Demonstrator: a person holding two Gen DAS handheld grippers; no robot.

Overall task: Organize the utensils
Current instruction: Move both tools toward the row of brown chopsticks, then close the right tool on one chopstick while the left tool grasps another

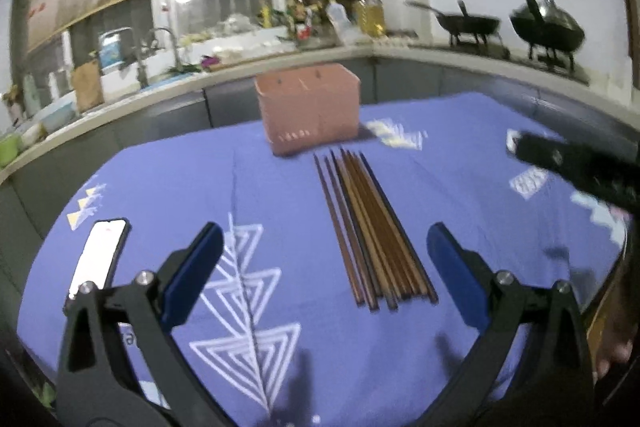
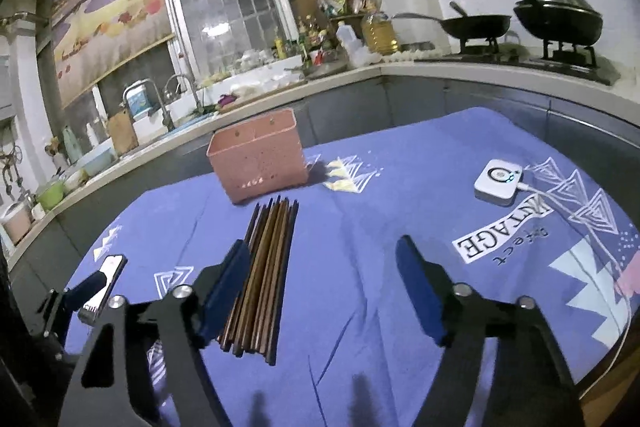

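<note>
- Left gripper [image 1: 324,267]: jaws spread wide, nothing between the blue pads; it hangs above the near part of the table, with the chopsticks ahead of it and nearer the right pad.
- Right gripper [image 2: 324,291]: jaws apart, nothing grasped; its left pad stands just beside the left edge of the chopstick bundle; contact cannot be told.
- Chopsticks [image 1: 370,227]: a flat bundle of brown sticks lying side by side on the blue patterned tablecloth [image 1: 200,179], far tips pointing toward the holder.
- Pink utensil holder [image 1: 310,107]: upright at the far side of the table, just beyond the chopstick tips, apart from them.
- Phone [image 1: 98,255]: lies flat at the left.
- White device [image 2: 498,181]: lies at the right, cable attached.
</note>
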